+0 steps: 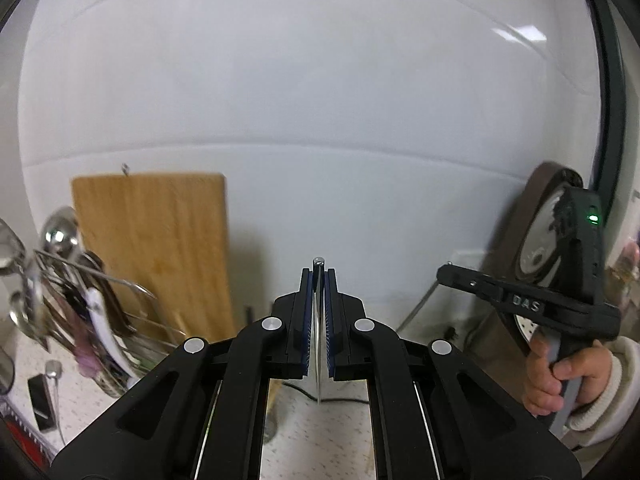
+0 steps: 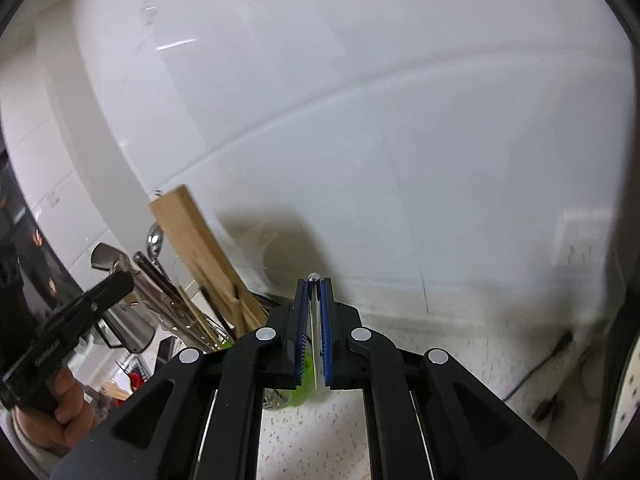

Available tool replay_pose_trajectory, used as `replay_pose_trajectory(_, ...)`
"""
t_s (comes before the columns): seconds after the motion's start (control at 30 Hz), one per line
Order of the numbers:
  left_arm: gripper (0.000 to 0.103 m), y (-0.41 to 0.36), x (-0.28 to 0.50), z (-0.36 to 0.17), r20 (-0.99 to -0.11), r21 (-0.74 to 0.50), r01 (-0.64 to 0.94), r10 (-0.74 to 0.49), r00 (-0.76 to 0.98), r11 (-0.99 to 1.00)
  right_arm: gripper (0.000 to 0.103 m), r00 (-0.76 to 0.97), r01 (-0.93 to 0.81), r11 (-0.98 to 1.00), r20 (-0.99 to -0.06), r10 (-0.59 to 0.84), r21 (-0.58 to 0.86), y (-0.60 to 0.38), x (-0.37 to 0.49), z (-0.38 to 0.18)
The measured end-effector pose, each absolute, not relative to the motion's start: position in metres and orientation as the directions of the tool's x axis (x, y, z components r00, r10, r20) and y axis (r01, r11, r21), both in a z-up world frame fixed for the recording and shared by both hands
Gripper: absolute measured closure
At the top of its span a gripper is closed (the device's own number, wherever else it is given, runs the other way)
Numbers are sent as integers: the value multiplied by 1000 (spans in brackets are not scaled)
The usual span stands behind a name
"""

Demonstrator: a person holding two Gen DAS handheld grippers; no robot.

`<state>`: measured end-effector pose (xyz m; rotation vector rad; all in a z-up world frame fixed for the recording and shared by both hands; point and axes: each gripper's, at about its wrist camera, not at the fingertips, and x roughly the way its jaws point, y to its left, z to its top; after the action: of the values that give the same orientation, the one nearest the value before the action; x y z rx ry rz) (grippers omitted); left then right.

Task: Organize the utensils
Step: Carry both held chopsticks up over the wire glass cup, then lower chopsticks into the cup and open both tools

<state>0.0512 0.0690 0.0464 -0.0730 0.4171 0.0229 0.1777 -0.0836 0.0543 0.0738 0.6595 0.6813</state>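
Utensils show in both views, one clamped in each gripper. In the left wrist view, the left gripper [image 1: 319, 280] sits at the lower centre of the frame with its jaws pressed tight on a thin metal utensil [image 1: 318, 304]; the rounded tip pokes out just past the blue pads, and the rest runs back edge-on between them, so its kind cannot be told. At the left edge a wire holder [image 1: 120, 320] stands crowded with spoons and other cutlery, tilted and blurred. Just behind it a wooden cutting board [image 1: 160, 248] leans against the white tiled wall [image 1: 320, 100]. At the right edge the person's hand [image 1: 560, 376] grips the right gripper [image 1: 444, 272], seen from the side. The speckled counter [image 1: 324, 440] shows between the gripper's arms.

In the right wrist view, the right gripper [image 2: 315, 300] is likewise closed on a slim metal utensil [image 2: 316, 332], whose shiny rounded end sticks out above the pads. Something bright green [image 2: 306, 376] shows just below the jaws; what it is cannot be told. The cutting board [image 2: 196, 240] stands at centre left, with the cutlery-filled holder [image 2: 180, 312] beside it. At the far left, a hand [image 2: 68, 412] holds the left gripper [image 2: 120, 280].
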Motion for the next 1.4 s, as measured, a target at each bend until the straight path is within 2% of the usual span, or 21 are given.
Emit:
replay_pose_trajectory(0.4, 98, 102, 43, 61, -380, -27, -112, 94, 920, 993, 100, 482, -685, 676, -528, 699, 271, -16, 167, 68)
replay_pose_trajectory(0.83, 98, 124, 54, 18, -456, -49, -162, 123, 882, 986, 100, 424, -716, 657, -601, 678, 235, 40, 170, 21)
replay_pose_trajectory(1.4, 98, 120, 60, -27, -520, -37, -185, 139, 843, 982, 100, 371, -707, 662, -667, 646, 247, 52, 174, -25)
